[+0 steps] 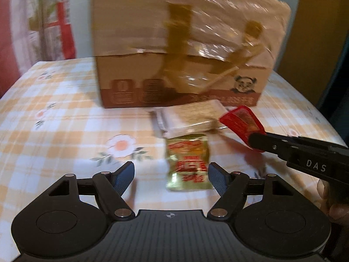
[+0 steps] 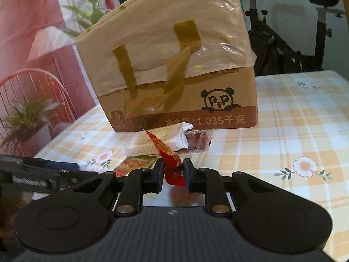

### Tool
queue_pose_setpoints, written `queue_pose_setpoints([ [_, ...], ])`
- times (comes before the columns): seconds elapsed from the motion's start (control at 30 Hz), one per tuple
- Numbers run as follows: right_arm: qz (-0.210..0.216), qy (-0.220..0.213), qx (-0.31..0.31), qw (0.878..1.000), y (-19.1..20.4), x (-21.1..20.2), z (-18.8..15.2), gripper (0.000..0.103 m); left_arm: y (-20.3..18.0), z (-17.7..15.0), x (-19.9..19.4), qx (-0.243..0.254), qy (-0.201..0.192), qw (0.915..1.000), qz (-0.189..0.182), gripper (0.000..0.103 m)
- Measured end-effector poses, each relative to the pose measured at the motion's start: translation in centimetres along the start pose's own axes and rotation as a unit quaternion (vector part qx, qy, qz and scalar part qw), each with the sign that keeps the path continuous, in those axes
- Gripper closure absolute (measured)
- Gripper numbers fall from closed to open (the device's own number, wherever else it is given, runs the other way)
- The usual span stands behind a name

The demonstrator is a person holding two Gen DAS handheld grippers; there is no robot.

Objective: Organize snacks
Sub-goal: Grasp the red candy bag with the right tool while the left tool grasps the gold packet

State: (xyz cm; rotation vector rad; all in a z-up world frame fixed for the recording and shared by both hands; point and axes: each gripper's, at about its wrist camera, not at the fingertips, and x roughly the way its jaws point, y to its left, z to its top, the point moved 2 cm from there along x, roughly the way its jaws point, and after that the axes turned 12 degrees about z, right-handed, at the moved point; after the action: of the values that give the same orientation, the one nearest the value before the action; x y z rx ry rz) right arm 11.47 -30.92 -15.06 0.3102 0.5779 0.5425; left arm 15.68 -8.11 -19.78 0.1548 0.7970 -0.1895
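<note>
Both tongs differ: right tongs (image 2: 173,173) pinch red packet (image 2: 172,163), left tongs (image 1: 171,178) gape.

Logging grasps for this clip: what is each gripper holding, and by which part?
The right gripper pinches the red snack packet by its near end. The left gripper is open, holding nothing.

We see our left gripper (image 1: 171,178) with jaws spread over a gold snack packet (image 1: 187,162) on the counter (image 1: 65,109); our right gripper (image 1: 250,139) pinches a red packet (image 1: 240,122).

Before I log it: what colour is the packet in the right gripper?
Red packet, clearest in the right wrist view.
</note>
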Motion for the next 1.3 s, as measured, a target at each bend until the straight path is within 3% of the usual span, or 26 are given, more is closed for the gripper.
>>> queue_pose_setpoints([
  [0.23,0.016,-0.006,0.022,1.000,-0.6,-0.1,0.1,0.083,-1.8,0.6,2.1,0.021,0.021,0.9995,0.007,0.027],
  [0.47,0.024,-0.006,0.031,0.999,-0.9,-0.1,0.1,0.083,-3.0,0.9,2.7,0.042,0.013,0.9988,0.021,0.026],
  [0.53,0.026,-0.006,0.033,0.999,-0.9,0.0,0.1,0.083,-2.7,0.8,2.3,0.042,0.007,0.9989,0.018,0.035],
  [0.57,0.026,-0.005,0.034,0.999,-1.0,0.0,0.1,0.083,-2.7,0.8,2.1,0.044,0.002,0.9989,0.017,0.047],
  [0.6,0.026,-0.005,0.035,0.999,-1.0,0.0,0.1,0.083,-2.8,0.8,2.0,0.045,0.000,0.9989,0.016,0.053],
  [0.7,0.028,-0.005,0.036,0.999,-1.0,0.0,0.1,0.083,-2.4,0.5,1.6,0.035,-0.001,0.9994,0.005,0.058],
  [1.3,0.033,-0.012,0.049,0.998,-1.1,-0.2,0.1,0.083,-0.6,-0.1,0.2,-0.002,-0.015,0.9998,-0.013,0.058],
])
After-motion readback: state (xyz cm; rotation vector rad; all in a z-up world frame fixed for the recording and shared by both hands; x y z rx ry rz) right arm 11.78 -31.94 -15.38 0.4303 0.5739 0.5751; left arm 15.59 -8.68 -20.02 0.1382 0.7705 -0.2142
